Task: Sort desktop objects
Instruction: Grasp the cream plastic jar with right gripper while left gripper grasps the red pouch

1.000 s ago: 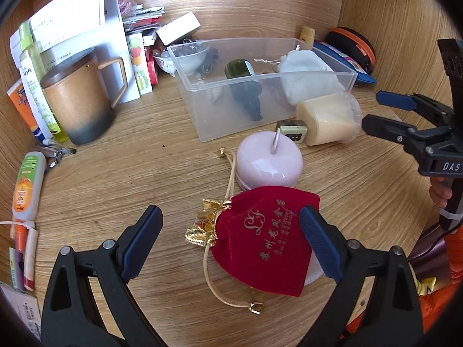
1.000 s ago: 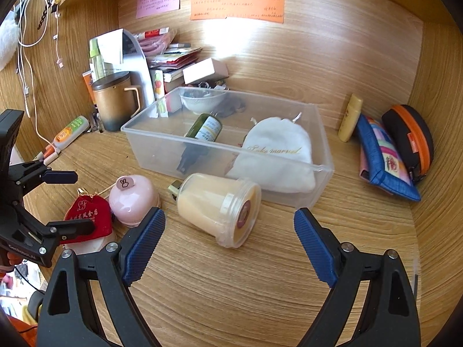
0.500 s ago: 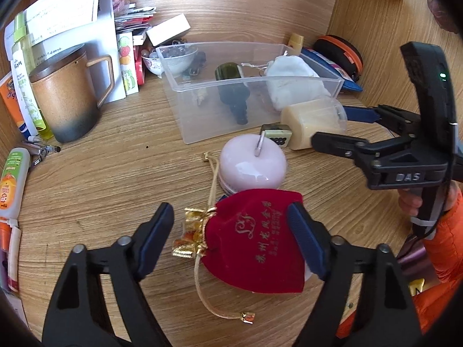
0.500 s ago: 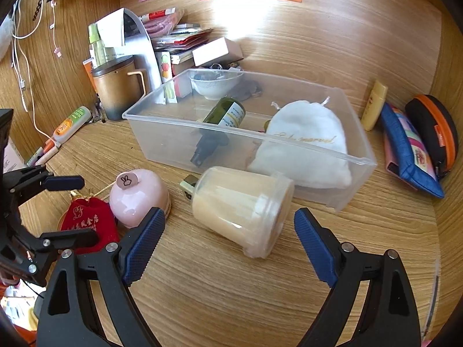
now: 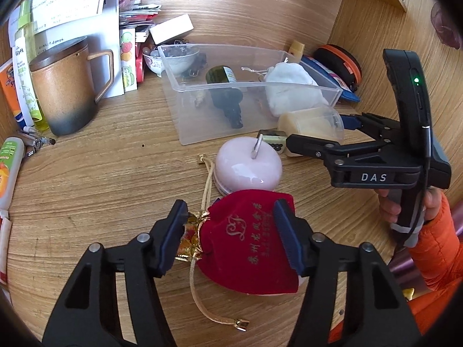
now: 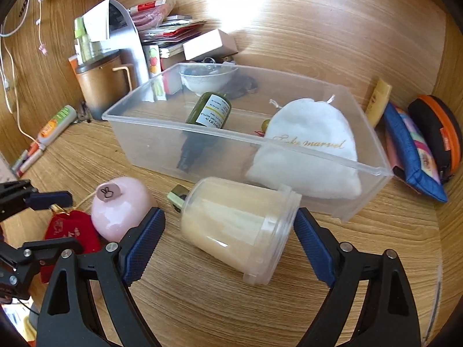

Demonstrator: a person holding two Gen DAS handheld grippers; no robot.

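Jaws closing around red pouch (image 5: 254, 240)

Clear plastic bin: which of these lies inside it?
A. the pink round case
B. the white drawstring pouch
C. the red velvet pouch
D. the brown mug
B: the white drawstring pouch lies inside the clear plastic bin, beside a dark green bottle.

Left gripper (image 5: 231, 219) over the desk's (image 5: 101, 179) near edge, jaws closing, red velvet pouch (image 5: 249, 237) between its 2 fingers. Just beyond, touching the pouch, a pink round case (image 5: 249, 163). Right gripper (image 5: 315, 133) enters from the right edge, its fingers either side of a lying cream jar (image 5: 309, 121), beside the clear bin (image 5: 231, 92). Brown mug (image 5: 62, 86) stands toward the far-left corner.
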